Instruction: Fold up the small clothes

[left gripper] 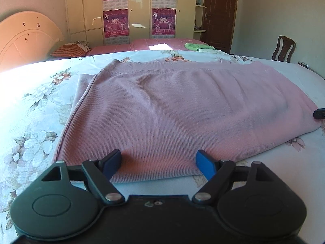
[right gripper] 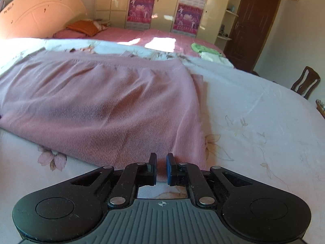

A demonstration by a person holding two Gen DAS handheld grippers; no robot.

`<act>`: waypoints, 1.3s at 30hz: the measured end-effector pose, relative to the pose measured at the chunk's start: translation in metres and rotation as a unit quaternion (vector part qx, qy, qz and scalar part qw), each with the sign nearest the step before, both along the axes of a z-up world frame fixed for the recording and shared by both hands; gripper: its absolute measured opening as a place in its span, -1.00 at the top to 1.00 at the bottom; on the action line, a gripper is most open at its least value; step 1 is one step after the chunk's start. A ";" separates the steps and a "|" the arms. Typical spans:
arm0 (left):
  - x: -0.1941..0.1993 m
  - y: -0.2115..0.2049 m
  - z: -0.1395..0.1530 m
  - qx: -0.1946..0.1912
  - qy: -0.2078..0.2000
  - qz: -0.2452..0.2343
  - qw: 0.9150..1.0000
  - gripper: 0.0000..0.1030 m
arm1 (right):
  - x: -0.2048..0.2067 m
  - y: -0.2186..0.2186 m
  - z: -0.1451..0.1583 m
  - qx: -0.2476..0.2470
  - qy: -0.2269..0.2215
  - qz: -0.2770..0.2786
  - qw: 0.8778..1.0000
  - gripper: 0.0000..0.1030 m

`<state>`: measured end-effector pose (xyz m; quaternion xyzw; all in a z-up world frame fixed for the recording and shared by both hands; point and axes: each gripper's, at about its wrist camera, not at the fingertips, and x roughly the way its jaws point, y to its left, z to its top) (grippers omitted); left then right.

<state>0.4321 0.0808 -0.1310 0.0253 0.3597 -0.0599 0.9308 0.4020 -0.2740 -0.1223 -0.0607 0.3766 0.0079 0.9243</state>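
A pink ribbed garment (left gripper: 172,105) lies folded flat on a floral bedsheet (left gripper: 30,122). My left gripper (left gripper: 159,156) stands open at its near hem, with the blue pads wide apart on either side of the cloth edge and not pressing it. In the right wrist view the same pink garment (right gripper: 101,105) spreads to the left. My right gripper (right gripper: 161,158) sits at the garment's near right corner, its pads almost together with the pink edge in the narrow gap. A dark tip of the right gripper (left gripper: 320,113) shows at the far right of the left wrist view.
Behind lies a second bed with a pink cover (left gripper: 142,44) and a green cloth (left gripper: 195,46) on it. Pillows (left gripper: 71,49) and a headboard (left gripper: 26,36) are at the left. A wooden chair (left gripper: 284,48), wardrobe (left gripper: 140,8) and dark door (left gripper: 219,12) stand at the back.
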 end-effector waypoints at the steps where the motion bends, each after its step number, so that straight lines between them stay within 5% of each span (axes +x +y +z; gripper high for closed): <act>1: 0.000 0.000 -0.001 0.001 -0.001 0.000 1.000 -0.59 | 0.001 -0.003 -0.002 0.003 0.006 -0.006 1.000 0.86; 3: -0.001 0.000 -0.001 0.001 -0.002 0.001 1.000 -0.60 | 0.007 -0.006 -0.015 -0.006 0.044 -0.012 0.999 0.87; 12: -0.003 0.004 0.000 -0.006 0.002 -0.005 1.000 -0.62 | -0.004 -0.004 -0.018 -0.021 0.020 0.005 1.000 0.82; 13: -0.003 0.005 0.003 -0.004 0.009 -0.001 1.000 -0.62 | -0.006 -0.005 -0.016 -0.018 0.019 -0.001 1.000 0.74; 15: -0.005 0.005 0.012 0.000 0.022 0.013 1.000 -0.57 | -0.017 -0.010 -0.003 -0.009 0.001 -0.027 1.000 -0.08; 16: -0.012 0.007 0.019 -0.002 0.017 0.023 1.000 -0.58 | -0.027 -0.015 0.007 0.003 -0.025 -0.043 0.999 -0.24; 19: -0.037 0.014 0.030 -0.037 0.002 0.032 0.999 -0.58 | -0.055 -0.022 0.031 0.049 -0.037 -0.026 0.998 -0.19; 20: -0.043 0.018 0.029 -0.056 0.005 0.039 0.998 -0.56 | -0.064 -0.021 0.037 0.056 -0.044 -0.014 0.997 0.03; 24: -0.065 0.046 0.015 -0.194 0.037 0.108 0.974 -0.52 | -0.090 -0.009 0.056 0.087 -0.059 0.021 0.994 0.65; 28: -0.079 0.078 -0.004 -0.337 0.021 0.179 0.924 -0.51 | -0.102 0.012 0.066 0.106 -0.055 0.039 0.992 0.64; 31: -0.070 0.093 -0.011 -0.389 0.008 0.208 0.897 -0.51 | -0.102 0.027 0.067 0.107 -0.048 0.054 0.992 0.64; 33: -0.057 0.096 -0.015 -0.403 -0.003 0.219 0.888 -0.51 | -0.094 0.033 0.065 0.108 -0.043 0.059 0.991 0.65; 39: -0.021 0.099 -0.019 -0.398 -0.038 0.245 0.883 -0.40 | -0.038 0.054 0.051 0.147 -0.021 0.050 0.988 0.80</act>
